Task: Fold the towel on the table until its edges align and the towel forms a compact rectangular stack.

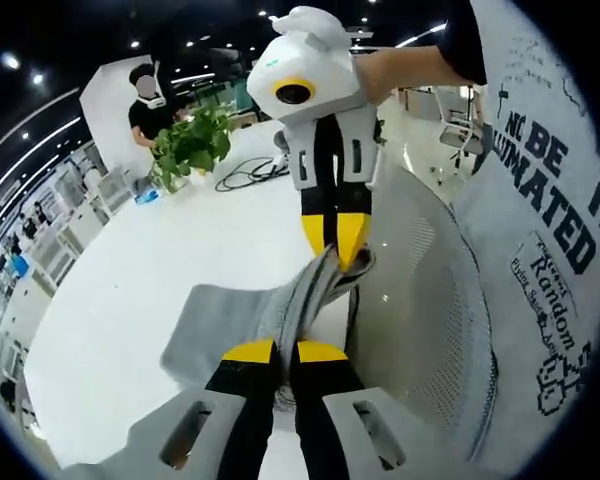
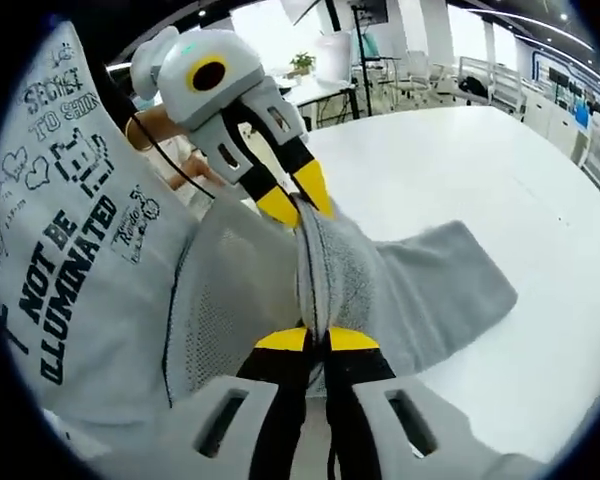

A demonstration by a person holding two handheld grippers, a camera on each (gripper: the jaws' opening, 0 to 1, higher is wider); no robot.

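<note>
**Both grippers pinching the towel's edge above the table**

The big white table (image 1: 130, 290) is spreading out under everything, and the grey towel (image 2: 430, 290) is lying partly on it, one broad flap flat on the tabletop in the right gripper view while the near edge is being lifted off the surface. Beside the table edge, a person's grey printed shirt (image 2: 70, 250) is taking up a large share of both views, with a white mesh chair back (image 1: 430, 320) sitting between shirt and table in the left gripper view.

Now to the grippers. The left gripper (image 1: 285, 352) is sitting with its yellow-tipped jaws pressed together on a bunched ridge of towel, no gap showing between them. The right gripper (image 2: 316, 340) is doing the same in its own view, jaws clamped tight on the raised fold. Each is also appearing in the other's view at the far end of that ridge, so the lifted edge is running taut between the two, tips facing each other.

Further back, a leafy green plant (image 1: 192, 145) is standing on the table, a black cable (image 1: 250, 172) is coiling just beside it, and another person (image 1: 152, 105) is standing behind the plant.
</note>
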